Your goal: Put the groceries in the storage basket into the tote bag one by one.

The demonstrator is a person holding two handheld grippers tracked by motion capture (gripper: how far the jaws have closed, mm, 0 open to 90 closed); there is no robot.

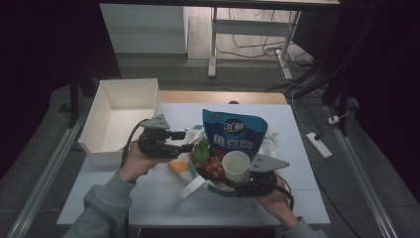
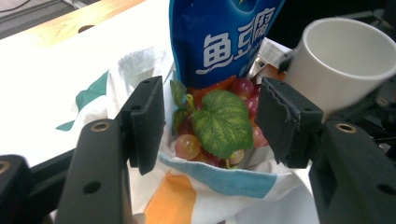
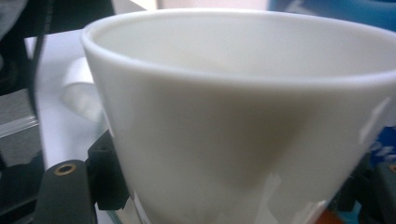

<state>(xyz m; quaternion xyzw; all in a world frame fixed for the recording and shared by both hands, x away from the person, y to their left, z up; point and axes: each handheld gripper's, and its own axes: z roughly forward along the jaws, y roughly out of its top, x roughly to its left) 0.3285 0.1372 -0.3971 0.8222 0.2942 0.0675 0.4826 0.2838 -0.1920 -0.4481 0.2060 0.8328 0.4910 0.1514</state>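
Observation:
A white cloth bag [image 1: 194, 185] with teal and orange patches lies on the table, mouth toward me. Inside stand a blue snack pouch [image 1: 234, 131] and a bunch of grapes with a green leaf [image 1: 203, 154]. My left gripper [image 1: 187, 141] is open at the bag's left side. In the left gripper view its jaws straddle the bag's rim [image 2: 224, 179] with the leaf and grapes [image 2: 222, 123] between them, touching neither pad. My right gripper [image 1: 237, 178] is shut on a white cup [image 1: 236, 166], upright over the bag's mouth. The cup [image 3: 243, 116] sits between that gripper's [image 3: 238, 186] jaws.
An open white box [image 1: 119, 119] stands at the table's back left, close behind my left hand. The white tabletop [image 1: 297, 148] ends in a wooden strip [image 1: 223, 96] at the back. A power strip [image 1: 318, 144] lies on the floor to the right.

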